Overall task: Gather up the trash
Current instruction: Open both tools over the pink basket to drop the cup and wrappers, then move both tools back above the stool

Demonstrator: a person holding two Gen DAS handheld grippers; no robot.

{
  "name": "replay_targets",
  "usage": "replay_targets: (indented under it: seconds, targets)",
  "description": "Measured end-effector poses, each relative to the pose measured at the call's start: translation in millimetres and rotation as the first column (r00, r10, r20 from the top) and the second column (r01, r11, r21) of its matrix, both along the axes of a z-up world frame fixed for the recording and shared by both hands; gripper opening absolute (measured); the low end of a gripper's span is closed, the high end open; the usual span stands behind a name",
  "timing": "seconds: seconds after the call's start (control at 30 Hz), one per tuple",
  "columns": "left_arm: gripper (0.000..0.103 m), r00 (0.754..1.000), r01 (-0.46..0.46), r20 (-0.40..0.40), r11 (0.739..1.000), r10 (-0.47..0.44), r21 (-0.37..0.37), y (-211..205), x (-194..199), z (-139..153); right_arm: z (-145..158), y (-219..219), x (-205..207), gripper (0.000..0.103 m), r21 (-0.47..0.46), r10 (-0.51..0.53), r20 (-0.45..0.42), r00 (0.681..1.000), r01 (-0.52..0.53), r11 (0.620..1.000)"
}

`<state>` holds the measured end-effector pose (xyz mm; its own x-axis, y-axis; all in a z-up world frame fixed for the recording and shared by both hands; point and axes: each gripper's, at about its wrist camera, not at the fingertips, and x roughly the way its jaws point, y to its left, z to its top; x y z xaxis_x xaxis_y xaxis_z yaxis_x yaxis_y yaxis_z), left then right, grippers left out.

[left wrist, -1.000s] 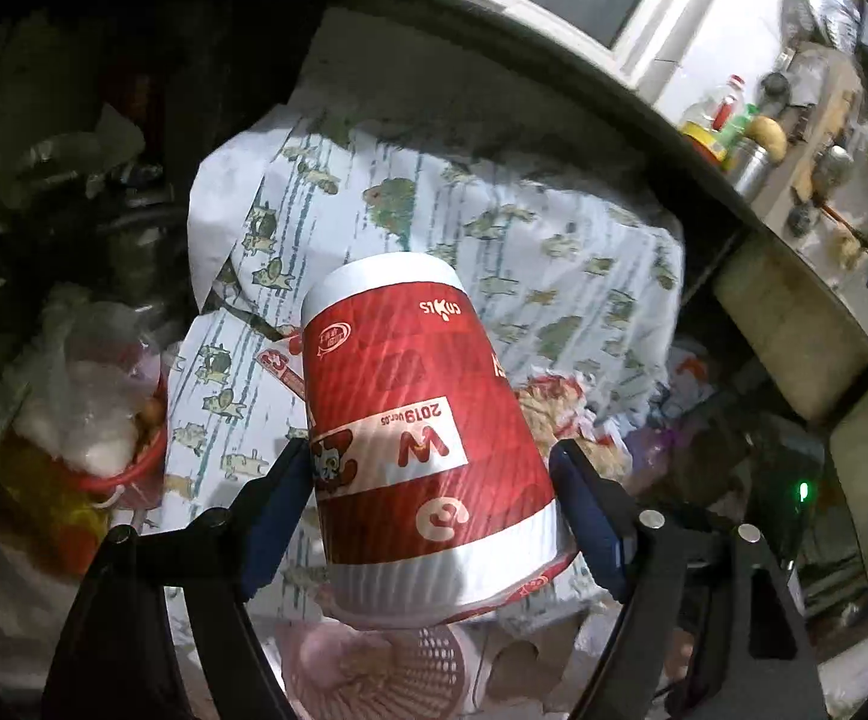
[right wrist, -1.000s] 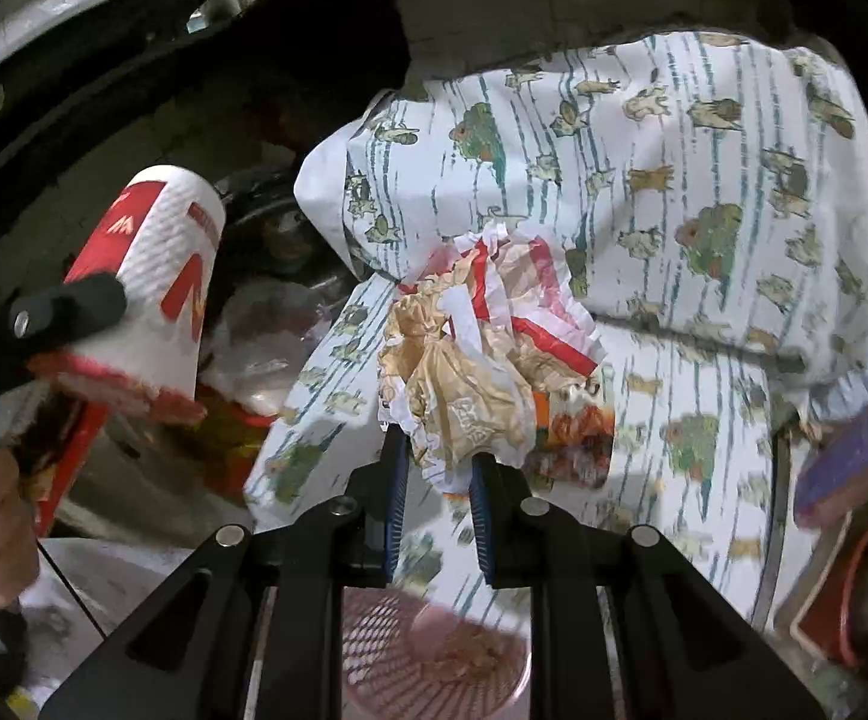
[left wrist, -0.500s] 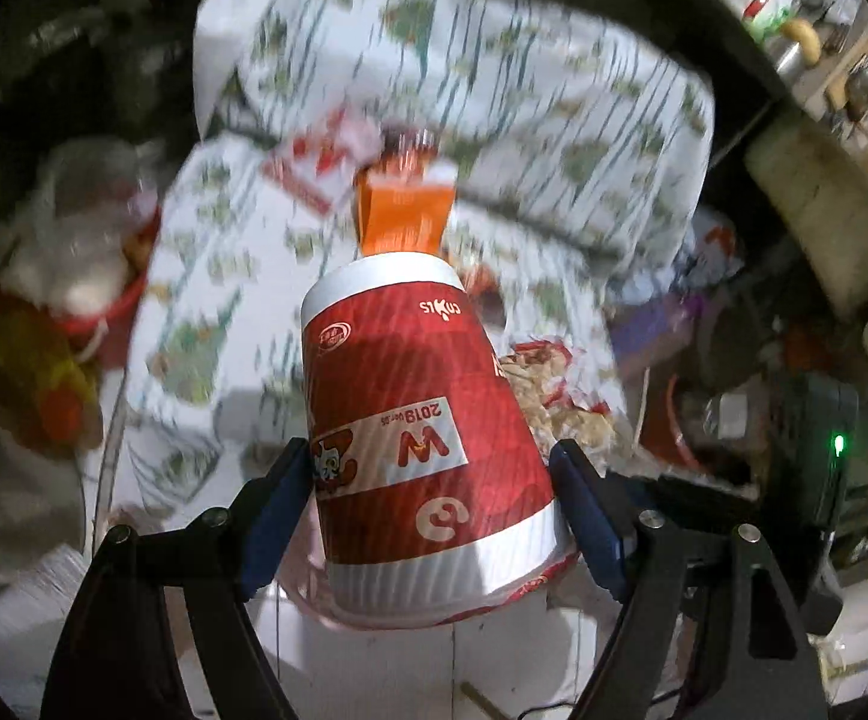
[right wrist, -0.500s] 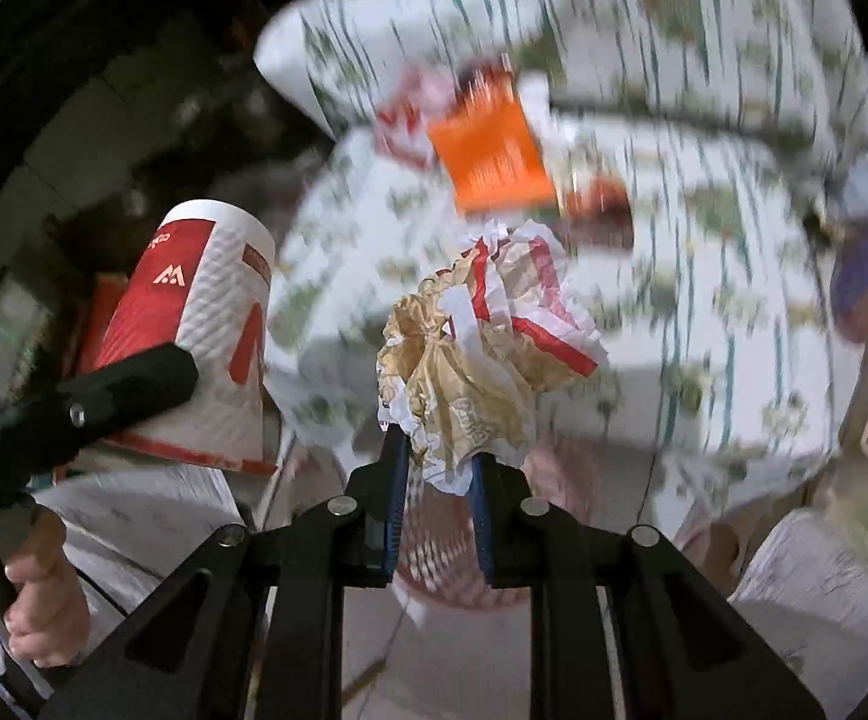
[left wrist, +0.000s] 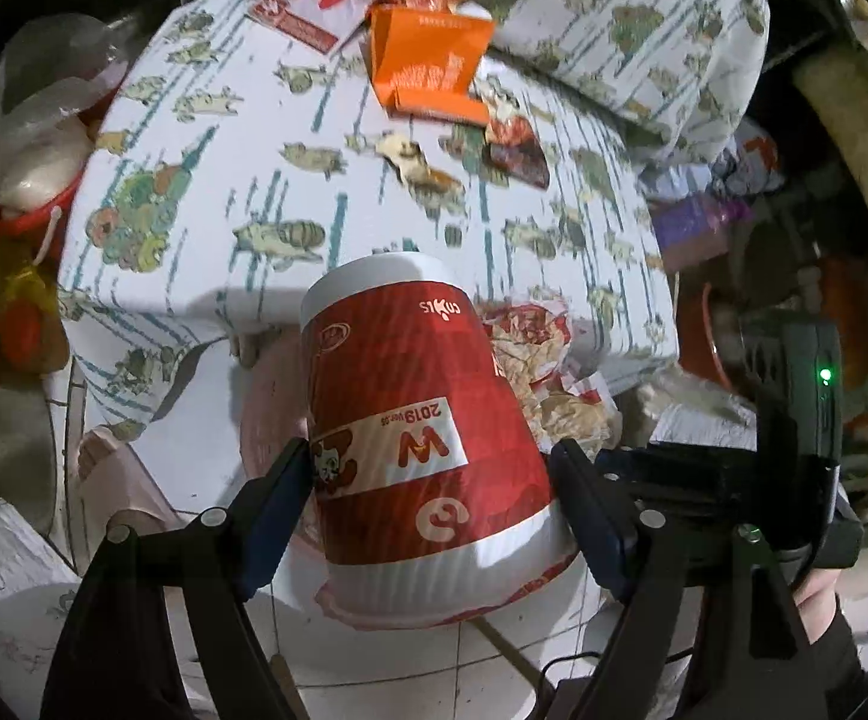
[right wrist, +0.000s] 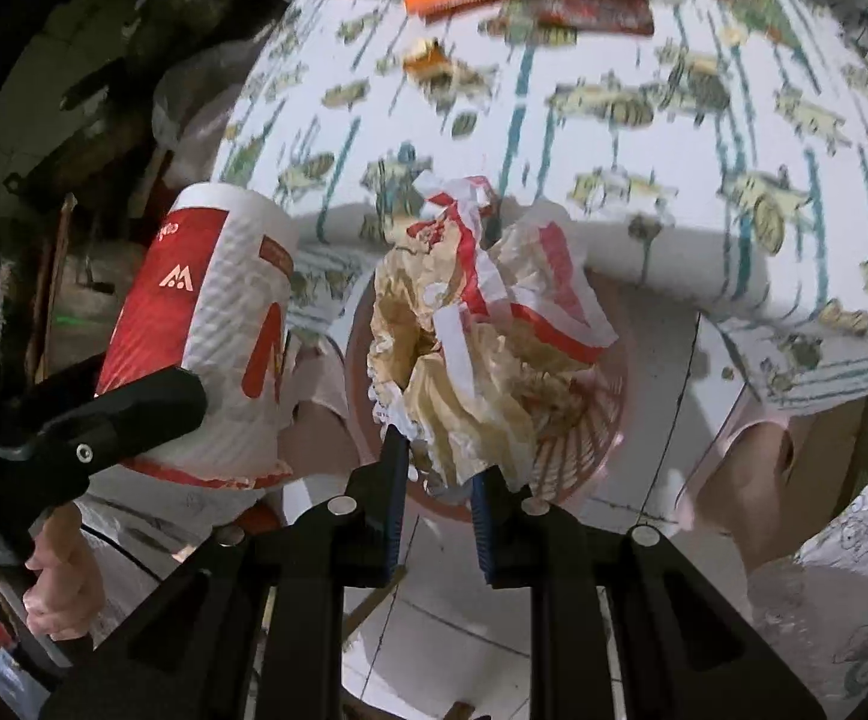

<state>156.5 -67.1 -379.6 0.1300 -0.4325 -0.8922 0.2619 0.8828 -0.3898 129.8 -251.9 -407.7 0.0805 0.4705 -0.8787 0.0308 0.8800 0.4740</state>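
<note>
My left gripper [left wrist: 431, 468] is shut on a red and white paper cup [left wrist: 416, 420], held upside down, its jaws wide against the cup's sides. My right gripper [right wrist: 436, 468] is shut on a crumpled red, white and brown food wrapper [right wrist: 481, 330]. Both hang over a pink mesh basket [right wrist: 577, 450] on the tiled floor, just below the edge of a table with a patterned cloth [left wrist: 242, 138]. The cup [right wrist: 212, 312] and the left gripper's finger [right wrist: 110, 420] show at the left of the right wrist view. The wrapper [left wrist: 547, 378] shows right of the cup in the left wrist view.
On the cloth lie an orange packet [left wrist: 428, 60], a white and red wrapper [left wrist: 320, 0], a dark red wrapper [left wrist: 517, 147] and food scraps [left wrist: 410, 159]. A plastic bag over a red bucket [left wrist: 26, 168] stands left. The person's bare feet [right wrist: 733, 474] flank the basket.
Both grippers have sunk from table height toward the floor and tilted downward, still holding the cup and the wrapper. The pink basket now lies right under them.
</note>
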Motion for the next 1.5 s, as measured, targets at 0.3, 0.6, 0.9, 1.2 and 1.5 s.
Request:
replay_targets:
  seconds: [0.3,0.6,0.9,1.2,1.5]
  targets:
    - [0.085,0.999,-0.048,0.018,0.998,0.048,0.033,8.9,6.8,0.4,-4.3,-11.7,6.9,0.034,0.001,-0.066,-0.012,0.998,0.066,0.998]
    - [0.089,0.97,-0.133,0.216,0.988,0.114,0.078,19.7,10.4,36.9,13.5,-5.3,11.5,0.052,0.0,-0.065,0.057,0.996,0.065,0.998]
    - [0.093,0.868,-0.208,0.476,0.974,0.143,0.086,26.4,-0.7,82.2,35.3,-3.8,7.2,0.07,-0.087,-0.082,0.181,0.98,0.099,0.991]
    - [0.103,0.826,-0.273,0.525,0.96,0.204,0.056,40.0,-2.1,94.3,99.1,-4.0,0.3,0.087,-0.195,-0.042,0.503,0.863,0.161,0.967]
    - [0.103,0.796,-0.299,0.568,0.952,0.209,0.07,41.7,-2.7,103.5,116.0,-6.0,2.4,0.092,-0.227,-0.051,0.582,0.811,0.222,0.948]
